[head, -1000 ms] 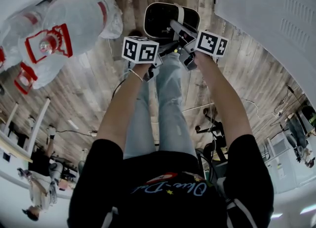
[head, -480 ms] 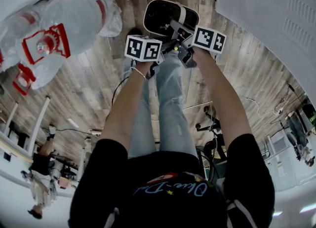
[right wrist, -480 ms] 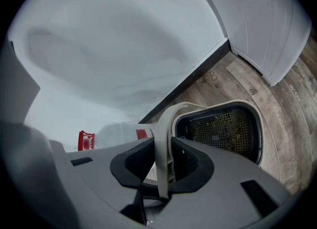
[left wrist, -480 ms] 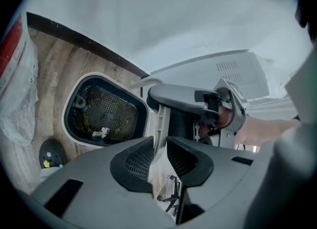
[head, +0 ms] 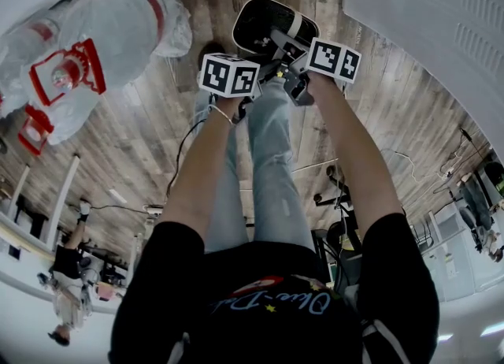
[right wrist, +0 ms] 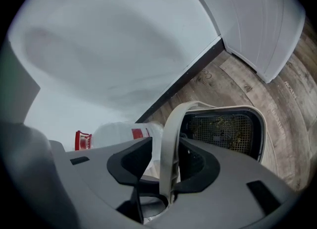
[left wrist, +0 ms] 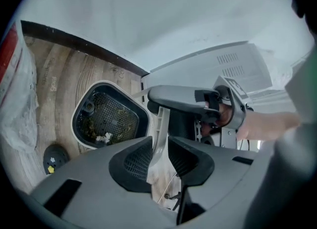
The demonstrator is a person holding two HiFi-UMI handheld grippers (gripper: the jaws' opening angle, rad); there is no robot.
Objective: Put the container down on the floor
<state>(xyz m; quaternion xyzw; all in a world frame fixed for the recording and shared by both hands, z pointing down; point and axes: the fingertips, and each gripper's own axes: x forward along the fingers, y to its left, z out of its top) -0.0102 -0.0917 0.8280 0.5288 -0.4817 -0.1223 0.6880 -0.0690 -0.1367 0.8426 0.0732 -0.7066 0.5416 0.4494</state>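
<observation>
Wood-plank flooring (head: pixel 157 142) runs up to a white wall with a dark baseboard (left wrist: pixel 84 44), and the container (head: pixel 268 27), a white bin with a black mesh basket holding bits of debris, appears to sit on the planks close to that wall, just ahead of the person's jeans-clad legs (head: pixel 264 173). Its pale strap handle (left wrist: pixel 158 129) arches up from the bin and passes between the jaws of both grippers. The left gripper (left wrist: pixel 159 148) is opening its jaws: the strap lies along one pad with a clear gap to the other. The right gripper (right wrist: pixel 166 156) is also opening, with the strap standing loose between its pads. Farther left, big clear plastic bags with red print (head: pixel 87 55) lie on the floor, and a white ribbed panel (head: pixel 425 31) stands to the right.
</observation>
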